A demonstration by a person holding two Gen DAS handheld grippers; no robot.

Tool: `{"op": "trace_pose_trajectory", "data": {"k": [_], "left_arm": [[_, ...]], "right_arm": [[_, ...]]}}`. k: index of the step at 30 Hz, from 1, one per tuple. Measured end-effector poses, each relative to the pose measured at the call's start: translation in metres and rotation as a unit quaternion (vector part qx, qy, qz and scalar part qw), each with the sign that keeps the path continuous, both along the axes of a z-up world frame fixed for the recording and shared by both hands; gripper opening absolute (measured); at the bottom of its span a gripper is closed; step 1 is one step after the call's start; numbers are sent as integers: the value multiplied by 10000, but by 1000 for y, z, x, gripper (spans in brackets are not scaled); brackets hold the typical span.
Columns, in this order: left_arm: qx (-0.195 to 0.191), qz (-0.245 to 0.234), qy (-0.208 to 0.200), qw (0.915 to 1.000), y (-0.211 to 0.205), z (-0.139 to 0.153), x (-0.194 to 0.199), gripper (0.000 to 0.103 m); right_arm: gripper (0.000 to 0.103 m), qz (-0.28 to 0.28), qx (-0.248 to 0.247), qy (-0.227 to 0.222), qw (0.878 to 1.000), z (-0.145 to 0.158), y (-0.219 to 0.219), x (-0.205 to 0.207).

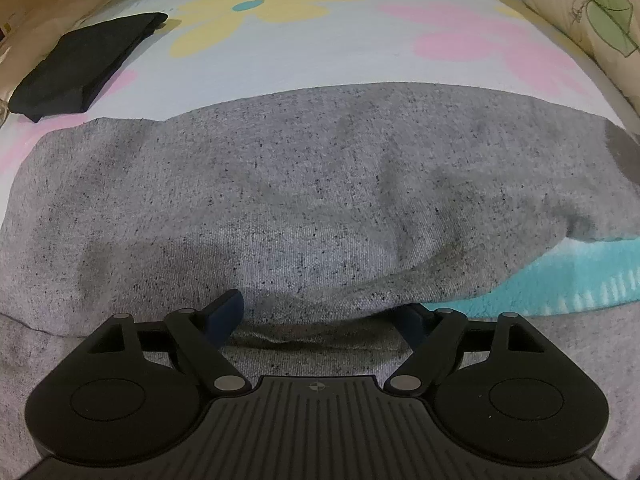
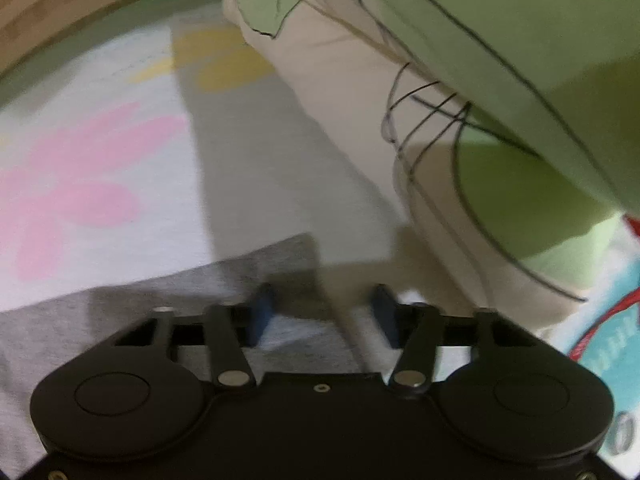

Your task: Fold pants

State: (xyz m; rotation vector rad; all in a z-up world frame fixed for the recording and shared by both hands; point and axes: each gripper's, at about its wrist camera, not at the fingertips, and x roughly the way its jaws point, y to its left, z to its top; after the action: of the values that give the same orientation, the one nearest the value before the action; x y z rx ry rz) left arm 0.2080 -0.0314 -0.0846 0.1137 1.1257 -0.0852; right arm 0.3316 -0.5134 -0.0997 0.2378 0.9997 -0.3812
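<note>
You had the grey pants (image 1: pixel 280 184) spread across the flowered bedspread (image 1: pixel 280 48), lying crosswise in front of you, with a folded black garment (image 1: pixel 80 64) well apart at the far left. By the look of it you were setting up a fold — both tools low over the near cloth, neither one holding it yet.

Your left gripper (image 1: pixel 320 316) stood with its jaws wide, a raised hem or fold of the pants between them but not pinched. Your right gripper (image 2: pixel 324 312) was at the end of the pants (image 2: pixel 160 304) near the cream-and-green pillow (image 2: pixel 460 100); its jaws were narrower, cloth under them, and no grip was visible, though that view was blurred.

The next move seemed to call for closing both on the same edge and carrying it over evenly.

Some printing showed on a teal-and-red item (image 2: pixel 608 320) at the right — too blurred to read.
</note>
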Motion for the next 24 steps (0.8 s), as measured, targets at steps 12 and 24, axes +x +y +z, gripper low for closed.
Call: {"op": "trace_pose_trajectory", "data": {"k": [12, 24], "left_arm": [[-489, -67, -130, 9987, 8, 33, -2, 78], [-1056, 90, -295, 9939, -31, 60, 56, 79]], "right_arm": [[10, 2147, -297, -861, 9724, 74, 73, -107], [9, 3519, -986, 239, 9305, 47, 75, -194]]}}
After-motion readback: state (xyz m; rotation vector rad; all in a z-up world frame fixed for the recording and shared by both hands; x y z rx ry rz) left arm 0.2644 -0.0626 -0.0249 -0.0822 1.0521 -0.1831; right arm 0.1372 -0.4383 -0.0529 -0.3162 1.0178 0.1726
